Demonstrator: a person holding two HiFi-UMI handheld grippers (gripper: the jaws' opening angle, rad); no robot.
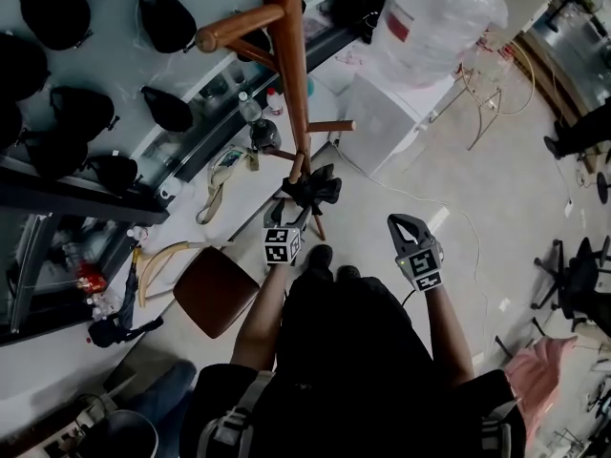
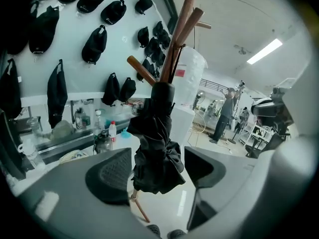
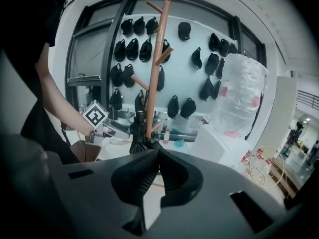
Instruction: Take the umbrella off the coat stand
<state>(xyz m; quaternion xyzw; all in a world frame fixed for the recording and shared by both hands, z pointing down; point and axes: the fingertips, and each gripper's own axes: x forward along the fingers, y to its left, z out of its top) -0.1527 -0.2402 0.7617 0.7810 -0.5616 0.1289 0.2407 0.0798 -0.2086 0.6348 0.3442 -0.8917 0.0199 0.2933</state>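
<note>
Left gripper (image 2: 158,172): jaws spread wide, ribbed pads (image 2: 112,176) to either side of the black folded umbrella (image 2: 154,148), not pressing on it; cannot tell whether the nearer pad brushes the cloth. Umbrella: upright, bunched fabric at the lower end, top end up against the pole of the wooden coat stand (image 2: 179,34), just under a slanting peg; not yet off the stand. Right gripper (image 3: 158,176): jaws closed together, nothing between them, held apart from the stand and pointing toward it from the side. In the head view, both marker cubes below the stand's foot, left one near the umbrella, right one well apart from it. Behind the stand: pale wall hung with rows of black bags (image 2: 94,44); counter with bottles (image 2: 112,131). Beside the stand: large clear plastic-wrapped bundle (image 3: 239,98) on a white box. On the floor near the person's left arm: brown stool (image 1: 215,289).
</note>
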